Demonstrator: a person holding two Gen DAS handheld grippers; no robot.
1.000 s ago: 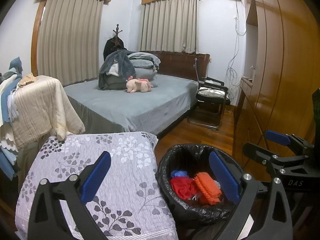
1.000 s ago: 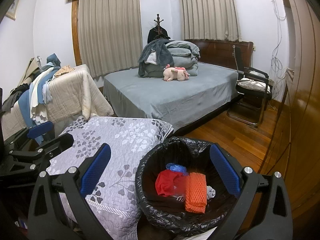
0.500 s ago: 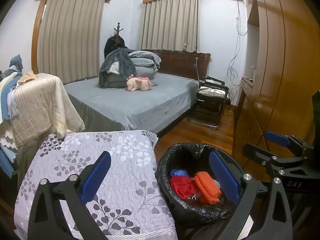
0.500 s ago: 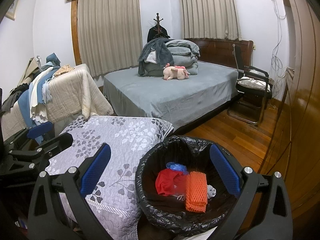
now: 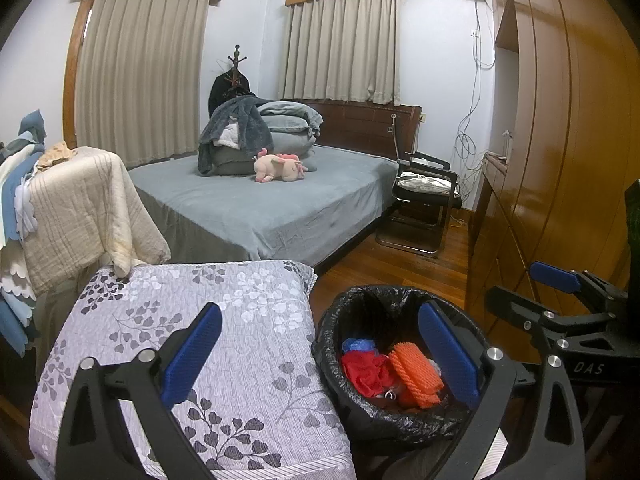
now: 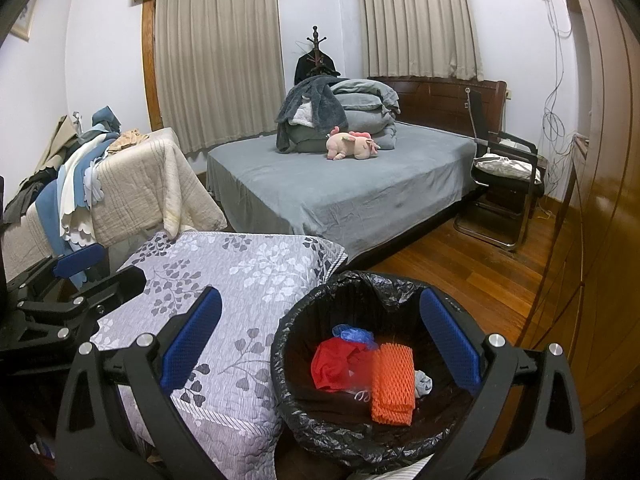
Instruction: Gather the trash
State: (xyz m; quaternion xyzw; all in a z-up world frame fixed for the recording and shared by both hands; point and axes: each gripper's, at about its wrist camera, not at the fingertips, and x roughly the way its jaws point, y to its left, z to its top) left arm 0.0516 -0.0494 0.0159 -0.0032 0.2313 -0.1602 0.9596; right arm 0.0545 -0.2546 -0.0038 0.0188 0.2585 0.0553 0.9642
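Observation:
A bin lined with a black bag (image 5: pixel 336 340) (image 6: pixel 288 360) stands on the wood floor beside a table. Inside lie an orange foam net (image 5: pixel 416 372) (image 6: pixel 394 384), a red crumpled piece (image 5: pixel 364 372) (image 6: pixel 332 364), a blue plastic scrap (image 6: pixel 354 334) and a small grey-white scrap (image 6: pixel 424 384). My left gripper (image 5: pixel 320 354) is open and empty, above the table edge and the bin. My right gripper (image 6: pixel 320 344) is open and empty, above the bin's left rim. Each gripper shows at the edge of the other's view: the right one (image 5: pixel 560 284), the left one (image 6: pixel 72 268).
The table is covered with a grey leaf-print quilt (image 5: pixel 208 340) (image 6: pixel 240 280). Beyond it are a grey bed (image 5: pixel 264 204) with folded bedding and a pink plush pig (image 5: pixel 280 166), a rack draped with blankets (image 5: pixel 76 208), a black chair (image 5: pixel 424 204) and a wooden wardrobe (image 5: pixel 560 140).
Both views have shifted only very slightly. The trash in the bin and both open grippers look the same.

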